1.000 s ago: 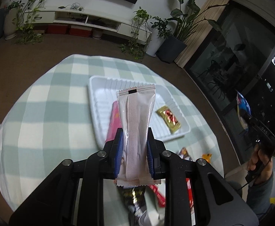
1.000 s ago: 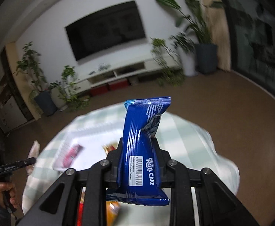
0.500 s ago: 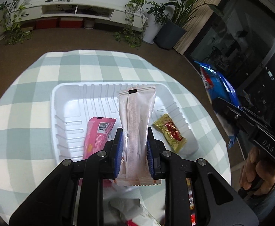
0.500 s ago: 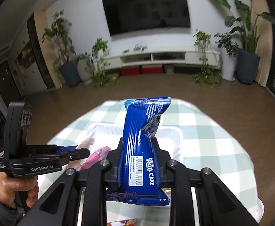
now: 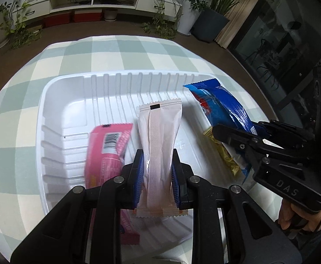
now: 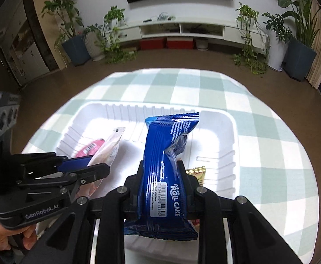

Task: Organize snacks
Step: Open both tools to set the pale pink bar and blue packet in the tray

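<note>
My left gripper point(image 5: 157, 171) is shut on a pale pink snack packet point(image 5: 159, 140) and holds it over the white plastic tray point(image 5: 57, 110). My right gripper point(image 6: 161, 176) is shut on a blue roll cake packet point(image 6: 167, 160) over the same tray point(image 6: 228, 149). In the tray lie a bright pink bar point(image 5: 107, 145) at the left and a gold wrapped snack point(image 5: 224, 154) at the right. In the left wrist view the right gripper point(image 5: 246, 134) with the blue packet point(image 5: 222, 107) shows at the right. In the right wrist view the left gripper point(image 6: 94, 165) with the pale packet point(image 6: 109, 149) shows at the left.
The tray sits on a round table with a green and white checked cloth point(image 5: 116, 50). Brown floor surrounds the table. A white TV bench point(image 6: 182, 28) and potted plants point(image 6: 299, 50) stand along the far wall.
Both grippers have come closer to the tray and lower, each still holding its packet. The right gripper has swung in beside the left one over the tray's right side.
</note>
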Tool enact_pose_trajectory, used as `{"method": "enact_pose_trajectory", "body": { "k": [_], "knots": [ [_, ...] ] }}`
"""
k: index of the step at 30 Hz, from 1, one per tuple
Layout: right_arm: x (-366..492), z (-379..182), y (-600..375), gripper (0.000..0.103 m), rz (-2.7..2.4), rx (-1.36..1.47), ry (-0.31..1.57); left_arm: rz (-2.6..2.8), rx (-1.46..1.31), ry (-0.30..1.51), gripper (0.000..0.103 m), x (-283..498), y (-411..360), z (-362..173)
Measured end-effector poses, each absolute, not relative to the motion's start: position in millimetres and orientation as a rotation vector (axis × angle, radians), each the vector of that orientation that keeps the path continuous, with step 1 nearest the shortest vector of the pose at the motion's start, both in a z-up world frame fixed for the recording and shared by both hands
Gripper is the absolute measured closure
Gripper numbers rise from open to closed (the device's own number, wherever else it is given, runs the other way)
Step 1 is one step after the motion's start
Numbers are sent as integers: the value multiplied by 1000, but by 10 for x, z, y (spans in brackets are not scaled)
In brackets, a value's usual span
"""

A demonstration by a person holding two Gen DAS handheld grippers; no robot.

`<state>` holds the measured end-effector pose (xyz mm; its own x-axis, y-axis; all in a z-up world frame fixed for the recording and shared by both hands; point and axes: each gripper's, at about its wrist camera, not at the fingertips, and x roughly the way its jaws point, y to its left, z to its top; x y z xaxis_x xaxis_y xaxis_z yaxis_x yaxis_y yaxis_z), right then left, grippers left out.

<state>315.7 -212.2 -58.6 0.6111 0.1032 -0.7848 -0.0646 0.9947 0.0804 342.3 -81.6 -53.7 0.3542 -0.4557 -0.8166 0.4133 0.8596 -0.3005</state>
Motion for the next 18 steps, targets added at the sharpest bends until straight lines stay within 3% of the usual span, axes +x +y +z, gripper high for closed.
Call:
{"method": "enact_pose_trajectory", "body": {
  "k": [13,18],
  "knots": [
    [3182,-827,-2021,75,97,1,961,-538,7,1088,80,3433,-870,-618],
    [3164,-808,-1987,67,103,-21,958,-529,17,1088,76,3411,-878,-589]
  ]
}}
